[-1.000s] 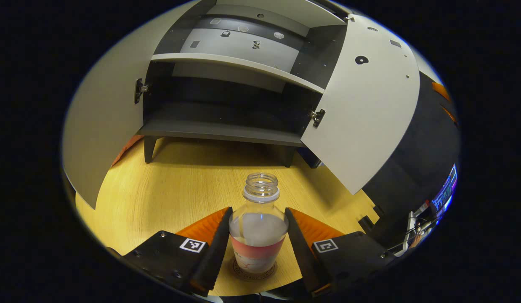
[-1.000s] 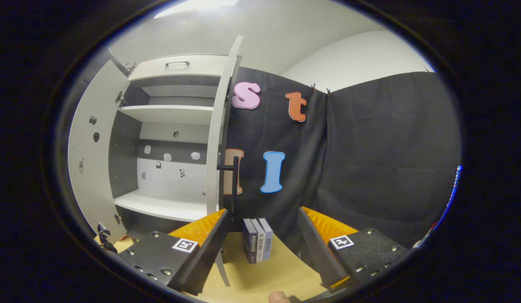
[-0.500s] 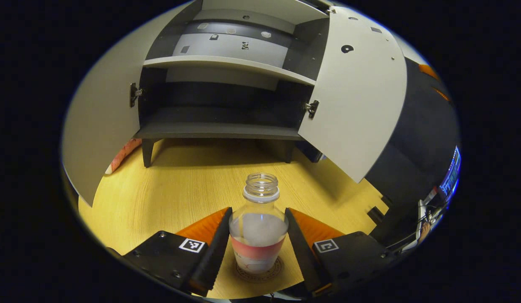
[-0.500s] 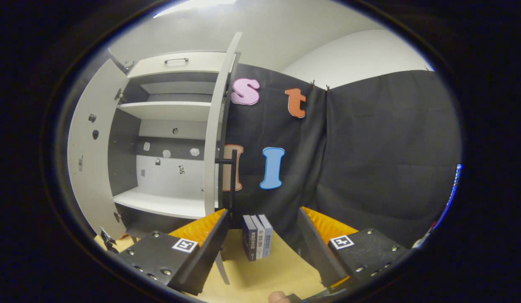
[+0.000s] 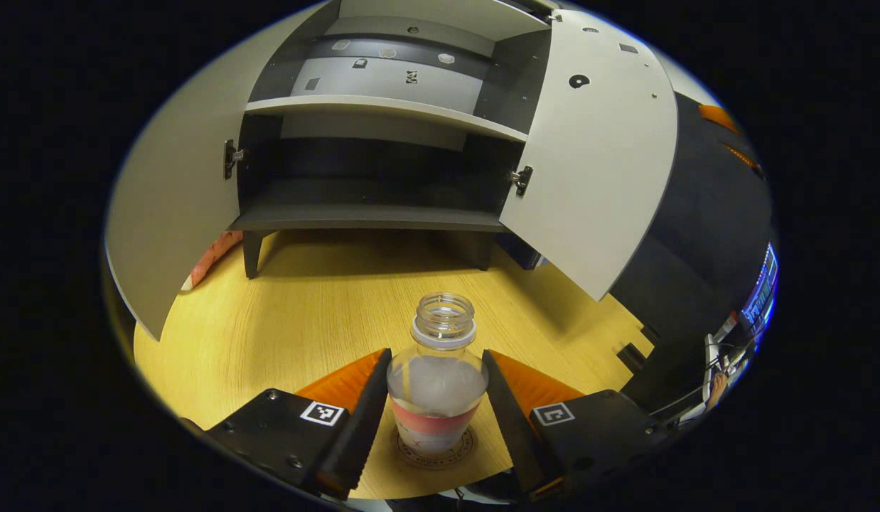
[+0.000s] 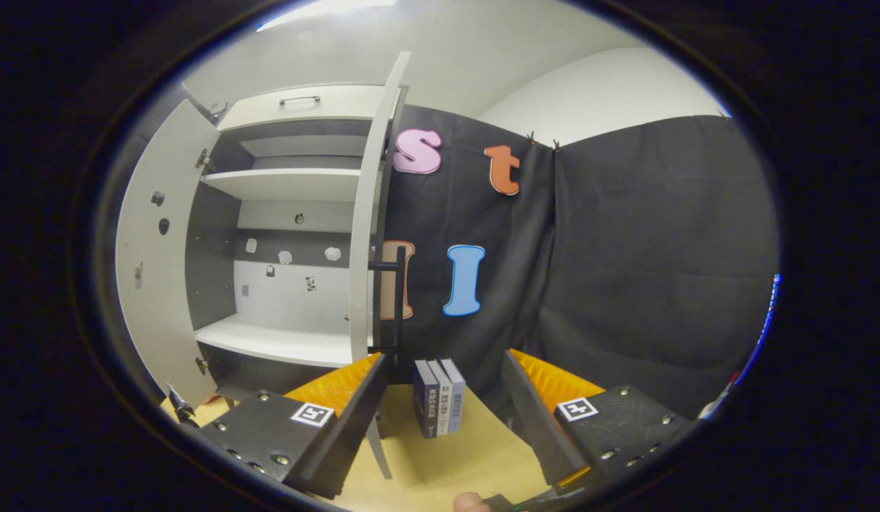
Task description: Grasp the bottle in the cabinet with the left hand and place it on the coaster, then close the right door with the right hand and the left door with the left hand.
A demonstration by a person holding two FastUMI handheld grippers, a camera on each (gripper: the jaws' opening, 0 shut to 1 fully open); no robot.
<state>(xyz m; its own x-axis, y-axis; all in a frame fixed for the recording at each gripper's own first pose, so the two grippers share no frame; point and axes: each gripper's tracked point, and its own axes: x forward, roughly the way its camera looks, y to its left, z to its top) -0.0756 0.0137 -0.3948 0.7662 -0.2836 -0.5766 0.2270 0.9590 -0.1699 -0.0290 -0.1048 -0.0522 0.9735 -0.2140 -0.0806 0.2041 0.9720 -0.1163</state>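
A clear, capless bottle (image 5: 438, 384) with a red label stands upright with its base on the round dark coaster (image 5: 411, 457), on the wooden table (image 5: 305, 306). My left gripper (image 5: 435, 353) is shut on the bottle, one finger pressing each side of its body. Behind it the grey cabinet (image 5: 369, 217) stands with its left door (image 5: 170, 213) and right door (image 5: 596, 163) both swung wide. In the right gripper view, my right gripper (image 6: 443, 359) is open and holds nothing. It sits just right of the right door's edge (image 6: 365, 235), near the door's black handle (image 6: 397, 306).
Three dark and pale books (image 6: 440, 405) stand upright on the table just beyond my right fingers, against the black cloth wall. The cabinet shelves (image 6: 283, 185) are bare. A lit screen (image 5: 756, 302) glows at the far right of the left gripper view.
My left gripper has shifted slightly with the bottle, whose base now sits centred on the coaster. The right gripper has barely moved.
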